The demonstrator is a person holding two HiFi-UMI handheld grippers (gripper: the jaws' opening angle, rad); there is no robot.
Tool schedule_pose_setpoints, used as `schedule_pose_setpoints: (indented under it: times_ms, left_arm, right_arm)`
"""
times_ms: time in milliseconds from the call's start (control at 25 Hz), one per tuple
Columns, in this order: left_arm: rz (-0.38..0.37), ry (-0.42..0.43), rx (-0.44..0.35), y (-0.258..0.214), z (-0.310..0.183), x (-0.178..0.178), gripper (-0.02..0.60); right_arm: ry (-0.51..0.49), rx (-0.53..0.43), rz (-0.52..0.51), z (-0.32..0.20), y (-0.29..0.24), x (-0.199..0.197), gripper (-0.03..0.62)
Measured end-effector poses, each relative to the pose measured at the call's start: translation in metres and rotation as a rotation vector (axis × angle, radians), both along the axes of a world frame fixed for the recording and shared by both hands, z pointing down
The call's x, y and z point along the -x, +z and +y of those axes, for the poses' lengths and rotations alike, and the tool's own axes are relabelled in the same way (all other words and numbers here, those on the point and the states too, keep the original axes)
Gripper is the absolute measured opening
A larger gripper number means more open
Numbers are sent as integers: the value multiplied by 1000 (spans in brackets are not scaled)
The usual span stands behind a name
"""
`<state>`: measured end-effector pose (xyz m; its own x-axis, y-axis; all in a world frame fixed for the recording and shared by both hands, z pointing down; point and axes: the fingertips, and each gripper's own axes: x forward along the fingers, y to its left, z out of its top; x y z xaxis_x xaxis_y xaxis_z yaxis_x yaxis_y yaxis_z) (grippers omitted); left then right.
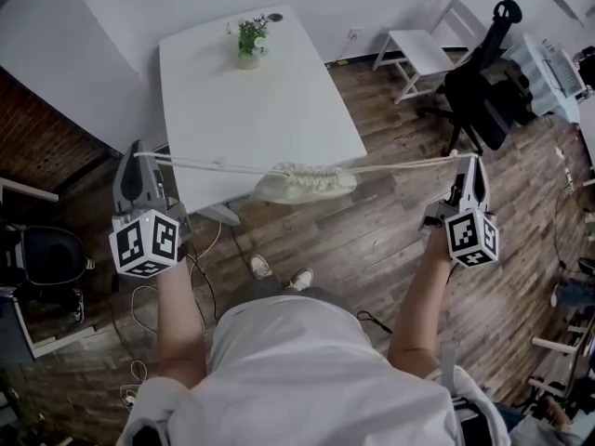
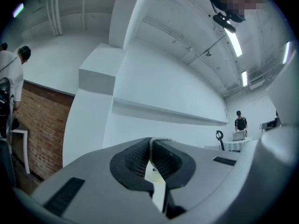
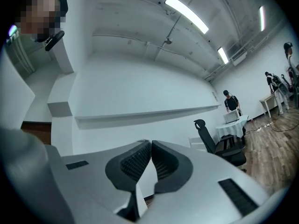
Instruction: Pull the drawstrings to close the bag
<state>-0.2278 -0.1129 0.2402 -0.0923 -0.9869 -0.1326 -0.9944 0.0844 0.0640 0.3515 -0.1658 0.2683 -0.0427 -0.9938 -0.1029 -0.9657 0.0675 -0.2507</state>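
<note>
The left hand-held gripper [image 1: 139, 159] and right hand-held gripper [image 1: 474, 161] each pinch a taut drawstring [image 1: 209, 164]. The bag [image 1: 302, 182], likely soft and light, hangs bunched between them; the cords are the place to hold

A white table [image 1: 279, 100] stands upper middle of the frame on the wooden floor [image 1: 390, 230]. At its far end there's a small potted plant [image 1: 249, 40], with a dark round spot [image 1: 274, 17] just beside it. The pale bag [image 1: 302, 182] overlaps the near edge; resting or lifted, can't tell.
</note>
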Motion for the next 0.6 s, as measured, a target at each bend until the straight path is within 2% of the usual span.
schedule_pose_setpoints:
  times_ms: [240,400,600]
  left_arm:
    - [-37,78,-7,-5,-5,-41,17]
    - [-34,126,-18,-9,-8,-59,17]
    - [-43,132,-26,-16,-6,-66,17]
  right_arm:
    - [-86,-32,19,-1,-16,26,38]
    - [-142,-50,29,-1,-26,44,38]
    - [-172,-60,139,0,-31,67,38]
